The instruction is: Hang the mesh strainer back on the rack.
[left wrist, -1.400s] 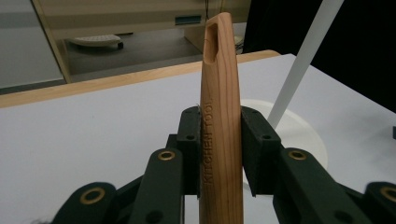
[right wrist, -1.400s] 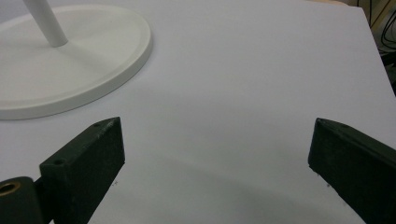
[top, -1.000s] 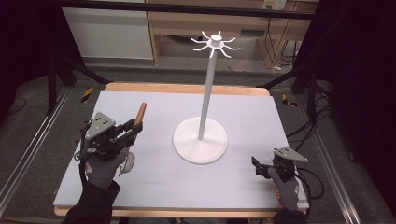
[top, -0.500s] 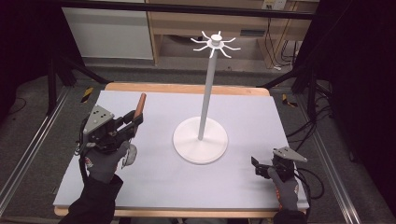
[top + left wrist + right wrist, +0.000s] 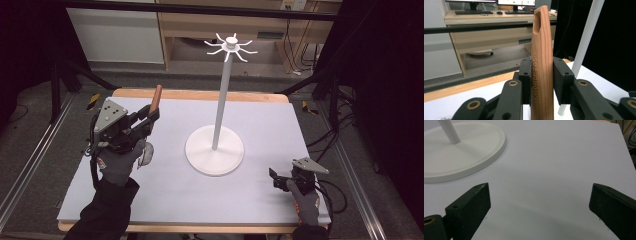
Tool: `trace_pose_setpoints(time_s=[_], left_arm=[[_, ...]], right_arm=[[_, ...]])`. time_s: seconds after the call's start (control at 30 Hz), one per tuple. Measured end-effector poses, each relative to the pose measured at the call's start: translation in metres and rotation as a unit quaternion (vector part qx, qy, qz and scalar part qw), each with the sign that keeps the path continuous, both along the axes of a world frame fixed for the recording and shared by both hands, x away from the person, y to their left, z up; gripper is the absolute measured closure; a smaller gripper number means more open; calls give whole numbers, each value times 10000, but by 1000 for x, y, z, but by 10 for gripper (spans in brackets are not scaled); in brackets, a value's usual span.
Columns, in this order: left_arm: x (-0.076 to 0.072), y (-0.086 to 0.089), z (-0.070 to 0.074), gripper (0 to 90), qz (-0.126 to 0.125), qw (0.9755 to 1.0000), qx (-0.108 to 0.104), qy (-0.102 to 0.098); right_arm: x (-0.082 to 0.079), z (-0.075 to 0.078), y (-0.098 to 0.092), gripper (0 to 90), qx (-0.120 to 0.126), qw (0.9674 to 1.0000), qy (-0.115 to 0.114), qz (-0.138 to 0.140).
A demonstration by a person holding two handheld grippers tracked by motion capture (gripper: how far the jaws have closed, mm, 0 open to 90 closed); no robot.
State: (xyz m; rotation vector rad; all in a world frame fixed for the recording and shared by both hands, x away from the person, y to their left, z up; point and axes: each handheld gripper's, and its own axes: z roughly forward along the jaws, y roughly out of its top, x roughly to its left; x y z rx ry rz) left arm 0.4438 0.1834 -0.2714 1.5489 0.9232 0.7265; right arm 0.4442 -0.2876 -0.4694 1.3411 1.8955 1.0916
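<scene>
The worktop (image 5: 165, 200) is a pale sheet on a wooden board, ringed by dark floor, metal rails and a wooden cabinet at 12 o'clock. At its centre you have a white stand (image 5: 216, 150): round base, slim pole, spoked hooks on top.

In the high view, your left tongs (image 5: 150, 116) sit at 9 o'clock from the stand base, raised off the sheet, with a wooden handle (image 5: 156, 99) pointing up toward 1 o'clock. A grey rounded part below your gloved hand is too indistinct to identify. The left gripper view adds what the high view cannot resolve: both black pads are clamped flat against the handle (image 5: 541, 67), which carries the engraved words KITCHEN TOOL and a slot near its tip. The stand pole (image 5: 584, 45) rises just to the right behind it, and a desk with keyboards stands far back.

Your right tongs (image 5: 276, 179) rest near the worktop edge at 4 o'clock from the base. The right gripper view shows them spread wide with nothing between, and the stand base (image 5: 461, 160) at 10 o'clock.

Compared with one second ago, your left tongs and the handle have risen, the handle tip now overlapping the wooden far edge. The right tongs have not moved.
</scene>
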Motion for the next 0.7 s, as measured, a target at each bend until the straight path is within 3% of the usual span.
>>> trace_pose_setpoints(time_s=[0.27,0.7], left_arm=[[0,-12,15,704,-36,9999,28,-159],[0,-17,27,704,-64,9997,1,-241]], right_arm=[[0,0,0,41,17,10000,10,2],[0,-1,1,41,2,10000,24,19]])
